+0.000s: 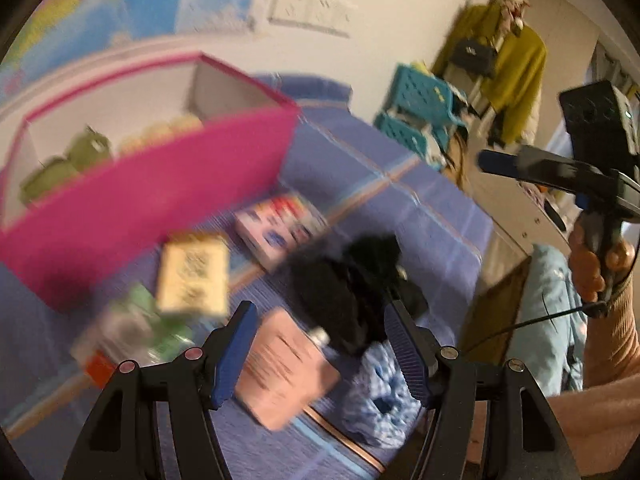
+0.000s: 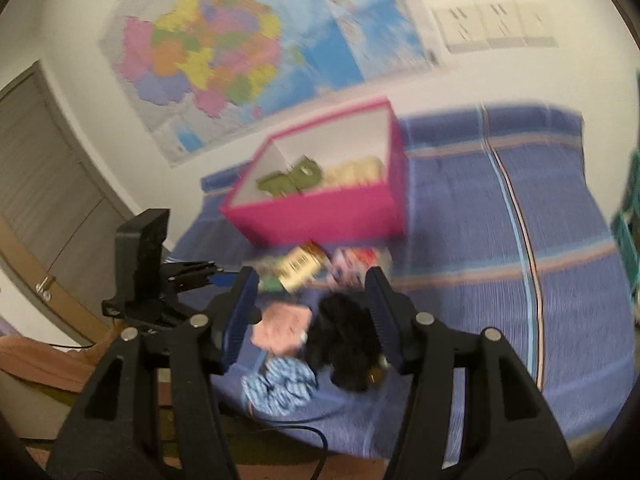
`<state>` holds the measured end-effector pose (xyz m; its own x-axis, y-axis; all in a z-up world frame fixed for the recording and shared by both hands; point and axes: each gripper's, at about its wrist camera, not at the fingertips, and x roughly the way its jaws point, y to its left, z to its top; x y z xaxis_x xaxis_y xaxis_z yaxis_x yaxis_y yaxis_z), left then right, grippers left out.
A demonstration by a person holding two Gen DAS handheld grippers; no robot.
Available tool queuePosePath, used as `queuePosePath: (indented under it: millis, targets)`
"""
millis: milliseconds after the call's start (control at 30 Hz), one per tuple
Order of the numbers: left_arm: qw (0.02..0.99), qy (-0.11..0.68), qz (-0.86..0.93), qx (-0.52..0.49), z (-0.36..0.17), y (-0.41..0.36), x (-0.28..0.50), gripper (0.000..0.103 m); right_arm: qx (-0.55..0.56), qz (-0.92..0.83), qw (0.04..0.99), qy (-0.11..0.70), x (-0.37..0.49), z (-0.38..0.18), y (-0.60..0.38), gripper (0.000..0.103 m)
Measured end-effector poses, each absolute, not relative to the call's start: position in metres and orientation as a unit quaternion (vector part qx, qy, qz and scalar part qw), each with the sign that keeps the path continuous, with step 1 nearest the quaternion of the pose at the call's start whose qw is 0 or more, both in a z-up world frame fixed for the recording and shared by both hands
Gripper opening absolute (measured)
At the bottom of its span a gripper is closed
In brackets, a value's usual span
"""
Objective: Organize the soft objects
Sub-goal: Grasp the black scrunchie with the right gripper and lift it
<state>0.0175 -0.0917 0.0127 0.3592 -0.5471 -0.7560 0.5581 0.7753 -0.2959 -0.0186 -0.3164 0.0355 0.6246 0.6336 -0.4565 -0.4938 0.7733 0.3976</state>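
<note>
Here, above a bed (image 2: 460,216) spread with a blue striped sheet, the left gripper (image 1: 320,344) and the right gripper (image 2: 312,316) are held with jaws wide apart and nothing gripped. A reach for the next soft item appears to be in hand. One black fluffy piece (image 2: 344,340), one pink cloth (image 2: 282,326) and one blue checked fabric (image 2: 280,388) are seen lying close together near the bed's edge. One pink box (image 2: 320,212) is set beyond them, two soft items, one green and one cream, already inside. Next, one piece would need to be straddled, pinched and carried to the box. Several small cartons are blurred beside it.
</note>
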Motion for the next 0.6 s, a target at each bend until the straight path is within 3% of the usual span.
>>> queuePosePath:
  millis: [300,600]
  targets:
    - [0.802,0.481,-0.353,0.036,-0.014,-0.112,-0.005,0.067,0.122,0.268,0.867,0.402,0.014,-0.064,-0.301,0.058]
    - [0.790,0.508,-0.344,-0.003,-0.027,-0.120,0.030,0.067,0.120,0.276,0.857,0.418,0.043,-0.092,-0.288,0.060]
